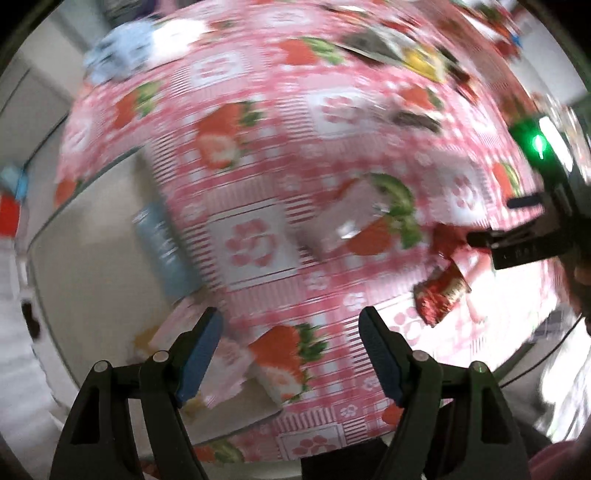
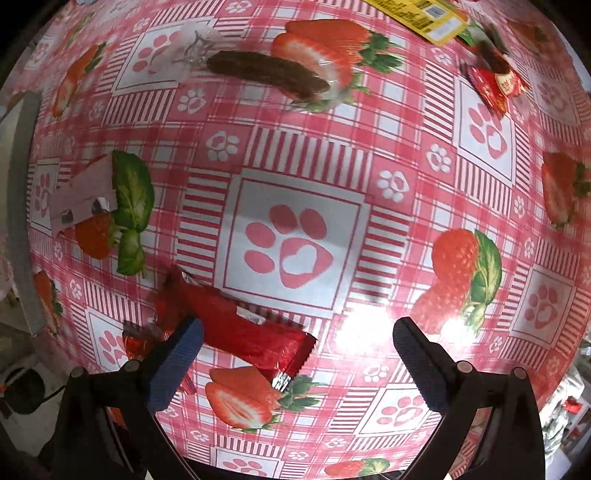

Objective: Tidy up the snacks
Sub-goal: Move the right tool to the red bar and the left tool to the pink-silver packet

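Snacks scattered across a glossy strawberry-print tablecloth [image 2: 295, 155], none of them gripped. Right gripper [image 2: 297, 326] pointing down at the cloth, tongs spread wide and empty. Long red foil wrapper [image 2: 251, 332] flat on the cloth, one end tucked under the gripper's left-hand finger [image 2: 177, 354] rather than centred in the gap, with a crumpled red wrapper [image 2: 140, 338] just beside it. Farther off, a brown stick snack [image 2: 266, 72] in clear film, a small red packet [image 2: 495, 86] and a yellow packet [image 2: 424, 14]. Left gripper [image 1: 291, 317] likewise spread and empty, its view smeared by blur, over the cloth next to a pale tray [image 1: 92, 277] with a blue packet [image 1: 162, 251] already inside. Likely risks: a closing pinch catching only the crimped end of the long wrapper, or both red wrappers at once, because of the off-centre line-up; slick foil sliding out of the pads on shiny cloth; a knock between the two tools, given their nearness in the left view; a finger clipping the tray rim during a hurried drop-off.
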Motion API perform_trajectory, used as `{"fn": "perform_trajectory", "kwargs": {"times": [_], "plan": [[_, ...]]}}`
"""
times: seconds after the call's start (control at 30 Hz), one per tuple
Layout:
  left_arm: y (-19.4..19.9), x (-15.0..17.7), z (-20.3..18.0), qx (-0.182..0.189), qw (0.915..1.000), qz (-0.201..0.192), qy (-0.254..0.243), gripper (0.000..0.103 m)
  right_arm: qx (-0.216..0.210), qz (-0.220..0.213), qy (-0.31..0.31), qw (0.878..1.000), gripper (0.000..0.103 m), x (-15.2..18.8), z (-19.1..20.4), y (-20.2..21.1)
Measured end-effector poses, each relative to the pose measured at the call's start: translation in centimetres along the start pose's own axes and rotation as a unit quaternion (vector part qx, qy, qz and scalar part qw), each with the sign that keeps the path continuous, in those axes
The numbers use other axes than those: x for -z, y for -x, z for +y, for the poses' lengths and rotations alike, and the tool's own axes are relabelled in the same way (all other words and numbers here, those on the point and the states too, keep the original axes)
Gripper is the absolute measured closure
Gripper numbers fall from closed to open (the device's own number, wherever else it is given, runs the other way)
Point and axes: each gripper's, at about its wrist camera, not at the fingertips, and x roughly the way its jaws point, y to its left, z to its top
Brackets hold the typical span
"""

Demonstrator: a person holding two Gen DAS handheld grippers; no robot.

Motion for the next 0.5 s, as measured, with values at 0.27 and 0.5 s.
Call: {"fn": "perform_trajectory", "kwargs": {"times": [0.27,0.5], "plan": [[-4.2,-3.7,-5.6,-0.074,0.9893,0.014,-0.125,0.023,0.013,-0.005,0.063,0.998,0.000,3.0,-0.8,1.3],[-7.9,-6.4,-6.5,-0.092,0.9856,0.047,-0.134,0.023,0.035,-0.009,0.138,0.990,0.000,4.3,2.3,1.1]]}}
